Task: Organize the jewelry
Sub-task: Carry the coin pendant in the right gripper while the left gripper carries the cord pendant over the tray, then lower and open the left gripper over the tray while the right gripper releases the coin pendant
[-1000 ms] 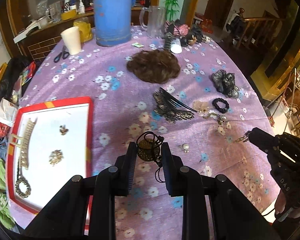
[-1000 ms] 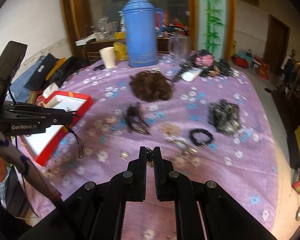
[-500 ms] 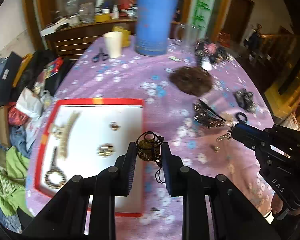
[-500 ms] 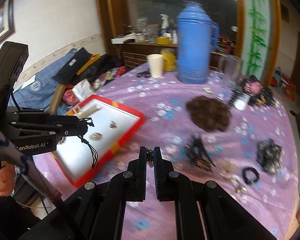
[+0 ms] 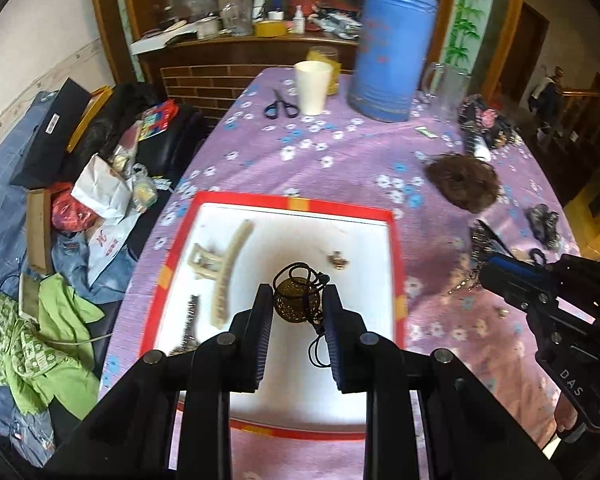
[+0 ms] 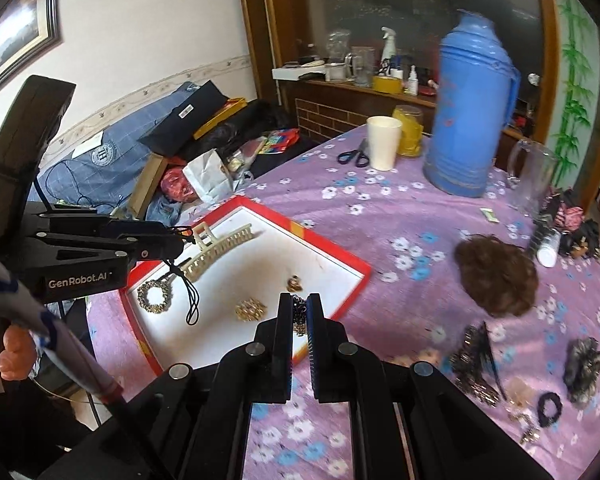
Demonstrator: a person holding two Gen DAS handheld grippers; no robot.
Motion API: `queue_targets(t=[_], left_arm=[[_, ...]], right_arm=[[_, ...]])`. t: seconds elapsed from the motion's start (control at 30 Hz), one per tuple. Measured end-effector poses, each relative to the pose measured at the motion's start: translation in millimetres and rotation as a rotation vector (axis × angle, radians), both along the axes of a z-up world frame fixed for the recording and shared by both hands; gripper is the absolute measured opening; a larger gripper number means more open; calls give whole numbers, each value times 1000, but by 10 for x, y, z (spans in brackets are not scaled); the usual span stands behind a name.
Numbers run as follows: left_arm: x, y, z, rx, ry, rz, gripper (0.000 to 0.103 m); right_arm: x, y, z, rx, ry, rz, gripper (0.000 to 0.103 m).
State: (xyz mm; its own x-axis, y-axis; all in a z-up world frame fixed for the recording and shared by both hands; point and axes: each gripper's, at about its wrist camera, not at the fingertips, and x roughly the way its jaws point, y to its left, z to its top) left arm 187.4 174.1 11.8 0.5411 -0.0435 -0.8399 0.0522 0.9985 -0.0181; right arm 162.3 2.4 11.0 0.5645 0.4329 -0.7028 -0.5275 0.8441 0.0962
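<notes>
My left gripper point(image 5: 298, 310) is shut on a bronze openwork ball pendant point(image 5: 298, 304) whose black cord point(image 5: 318, 344) dangles below. It hangs over the white floor of the red-rimmed tray point(image 5: 292, 202). In the tray lie a cream hair clip point(image 5: 228, 268), a small gold piece point(image 5: 337, 260), a gold brooch point(image 6: 251, 309) and a ring-shaped brooch point(image 6: 154, 297). My right gripper point(image 6: 299, 308) is shut on a dark chain point(image 6: 299, 322) above the tray's near right edge. In the right wrist view the left gripper point(image 6: 178, 240) comes in from the left.
A blue thermos point(image 5: 392, 40), a white cup point(image 5: 312, 86), scissors point(image 5: 280, 108) and a glass mug point(image 5: 446, 92) stand at the table's far end. A brown hairpiece point(image 6: 496, 276), a dark comb point(image 6: 476, 364) and a black scrunchie point(image 6: 550, 408) lie right of the tray. Clothes and bags are piled beyond the left edge.
Both grippers have swung left across the purple cloth, from the loose jewelry to above the tray. Each keeps the same hold: pendant in the left, chain in the right.
</notes>
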Motion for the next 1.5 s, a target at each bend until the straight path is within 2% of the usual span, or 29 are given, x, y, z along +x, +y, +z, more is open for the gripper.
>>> queue_targets(t=[0.3,0.5,0.83,1.5], left_arm=[[324,254,-344,3,55,23,24],[550,292,-562,12,87,20,24],[777,283,-769,34,119,11,24],[1005,258,-1134,64,184,6,24]], right_arm=[[387,265,-258,-7,51,10,7],[673,361,-459,-19,76,-7,7],[968,416,-721,-22,118,-27,7],[1141,504,-1031,-78,165,-34,7]])
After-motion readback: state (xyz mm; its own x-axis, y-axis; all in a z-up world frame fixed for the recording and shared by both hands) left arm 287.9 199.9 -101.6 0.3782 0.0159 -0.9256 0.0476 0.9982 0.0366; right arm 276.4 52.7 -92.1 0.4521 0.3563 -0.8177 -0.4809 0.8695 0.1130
